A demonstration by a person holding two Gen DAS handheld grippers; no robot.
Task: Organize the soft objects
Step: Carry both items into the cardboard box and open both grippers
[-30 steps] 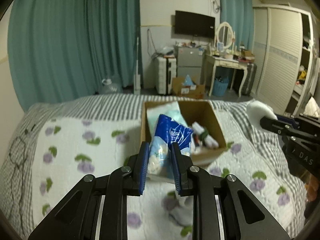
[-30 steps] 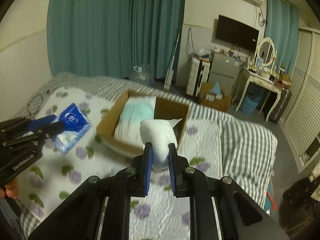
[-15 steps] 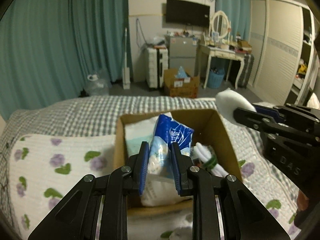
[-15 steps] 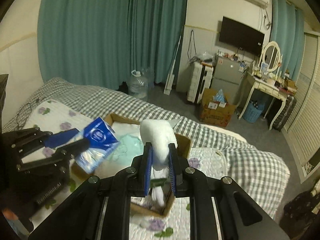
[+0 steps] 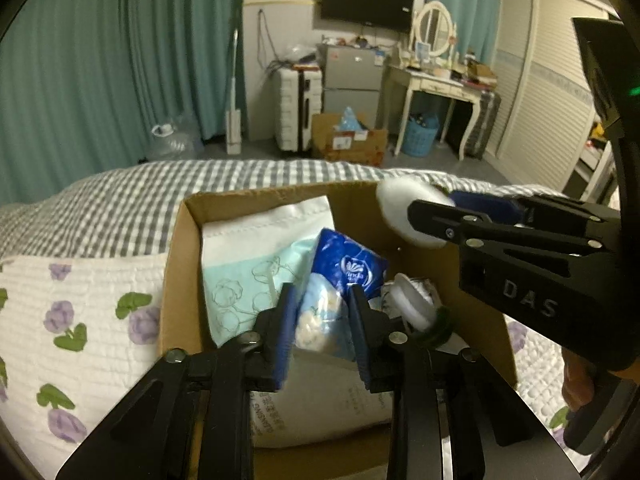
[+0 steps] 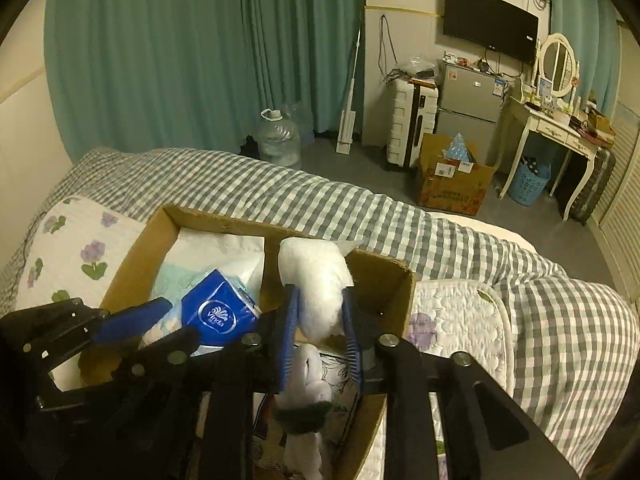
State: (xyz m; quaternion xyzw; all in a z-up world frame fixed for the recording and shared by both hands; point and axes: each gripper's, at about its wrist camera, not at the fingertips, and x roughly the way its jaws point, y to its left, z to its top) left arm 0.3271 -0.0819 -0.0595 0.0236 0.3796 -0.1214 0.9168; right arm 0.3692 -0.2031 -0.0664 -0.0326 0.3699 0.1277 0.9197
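A cardboard box (image 5: 182, 264) (image 6: 384, 276) sits on the bed. My left gripper (image 5: 322, 320) is shut on a blue tissue pack (image 5: 344, 276) (image 6: 218, 314) and holds it inside the box over a white and mint package (image 5: 256, 256). My right gripper (image 6: 318, 332) is shut on a white soft pouch (image 6: 316, 280) (image 5: 400, 210) above the box's right part. White rolled socks with green cuffs (image 6: 306, 392) (image 5: 416, 312) lie in the box under it.
The bed has a flowered white quilt (image 5: 72, 312) and a grey checked blanket (image 6: 440, 240). Beyond it are teal curtains (image 6: 180, 60), a water jug (image 6: 278, 140), a suitcase, a small fridge, a floor box and a dressing table (image 6: 560, 128).
Both grippers moved forward and down over the box with their loads. The tissue pack now sits low inside the box; the white pouch hangs over the right part.
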